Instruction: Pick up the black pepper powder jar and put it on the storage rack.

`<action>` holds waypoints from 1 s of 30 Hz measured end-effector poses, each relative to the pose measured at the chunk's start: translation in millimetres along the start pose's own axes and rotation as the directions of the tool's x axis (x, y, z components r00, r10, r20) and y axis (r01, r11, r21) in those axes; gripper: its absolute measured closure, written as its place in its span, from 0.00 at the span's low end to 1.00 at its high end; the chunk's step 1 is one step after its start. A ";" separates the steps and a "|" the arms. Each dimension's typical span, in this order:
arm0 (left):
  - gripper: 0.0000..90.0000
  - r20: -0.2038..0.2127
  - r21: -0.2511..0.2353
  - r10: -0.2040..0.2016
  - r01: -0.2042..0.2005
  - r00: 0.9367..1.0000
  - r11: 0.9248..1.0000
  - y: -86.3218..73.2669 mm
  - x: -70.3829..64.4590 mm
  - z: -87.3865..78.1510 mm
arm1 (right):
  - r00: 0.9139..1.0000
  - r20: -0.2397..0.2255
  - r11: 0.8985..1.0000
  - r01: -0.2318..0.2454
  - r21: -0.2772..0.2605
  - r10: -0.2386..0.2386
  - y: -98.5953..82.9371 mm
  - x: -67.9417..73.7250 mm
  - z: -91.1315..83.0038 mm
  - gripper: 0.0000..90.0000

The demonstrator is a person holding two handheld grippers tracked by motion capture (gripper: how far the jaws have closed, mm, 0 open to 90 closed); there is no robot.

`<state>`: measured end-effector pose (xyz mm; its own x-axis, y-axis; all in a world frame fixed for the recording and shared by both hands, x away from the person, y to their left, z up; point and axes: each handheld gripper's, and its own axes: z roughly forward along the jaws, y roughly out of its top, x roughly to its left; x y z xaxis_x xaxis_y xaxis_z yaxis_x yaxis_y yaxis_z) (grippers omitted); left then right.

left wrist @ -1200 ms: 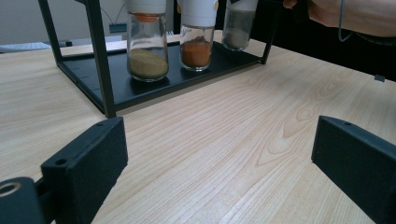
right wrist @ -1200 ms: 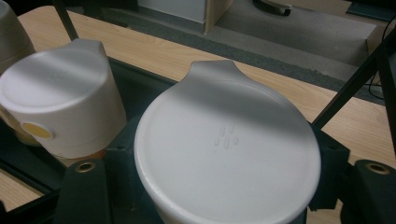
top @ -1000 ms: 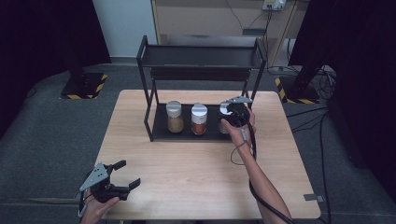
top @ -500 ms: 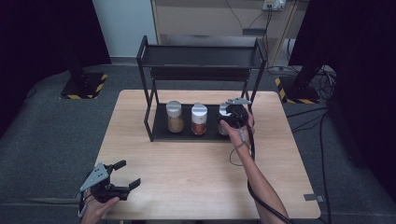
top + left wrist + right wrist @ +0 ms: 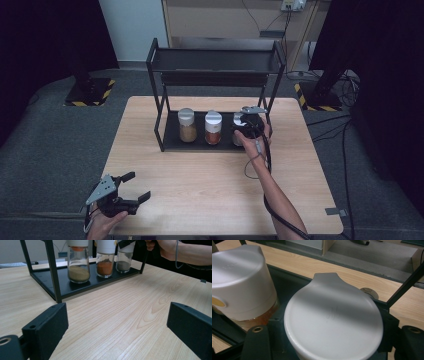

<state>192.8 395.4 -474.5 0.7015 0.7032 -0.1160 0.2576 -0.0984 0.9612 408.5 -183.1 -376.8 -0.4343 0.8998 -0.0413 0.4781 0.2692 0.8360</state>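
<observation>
Right gripper (image 5: 246, 126) is closed around the third jar (image 5: 333, 322) just under its lid. Glass: rigid, smooth, breakable, light. Left gripper (image 5: 134, 189) is held wide open, empty.

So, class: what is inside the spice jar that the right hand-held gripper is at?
Dark grey powder fills the bottom of the right jar. Its white cap and the right hand-held gripper cover the upper part.

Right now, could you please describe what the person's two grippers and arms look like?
Both are black handheld tools. The left gripper has two blocky black jaws with small screw holes and a grey three-cornered plate on top. The right gripper carries a similar grey plate, and a black cable trails from it. Both forearms are bare, without sleeves.
</observation>
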 end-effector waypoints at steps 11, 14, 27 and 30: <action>0.03 0.001 0.001 0.001 -0.001 1.000 1.000 0.2 -0.1 0.1 | 1.000 0.006 0.999 -0.019 -0.031 0.020 -7.8 -1.2 0.0 0.28; 0.03 0.001 0.001 0.001 -0.001 1.000 1.000 0.2 -0.2 0.1 | 1.000 0.009 0.998 -0.013 -0.058 0.013 -9.7 -1.4 -3.4 0.21; 0.03 0.000 0.003 0.005 -0.005 1.000 1.000 0.6 -0.8 0.5 | 0.999 -0.039 0.996 0.003 -0.091 -0.006 8.9 -10.0 -26.9 0.09; 0.03 0.000 0.004 0.005 -0.005 1.000 1.000 0.7 -0.9 0.5 | 0.999 -0.050 0.995 0.004 -0.104 -0.010 11.2 -11.0 -32.6 0.09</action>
<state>192.7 394.3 -473.7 0.7027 0.7028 -0.1109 0.2565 -0.1049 0.9608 393.8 -201.1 -349.1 -0.4768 0.8788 -0.0216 0.3946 0.2359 0.8880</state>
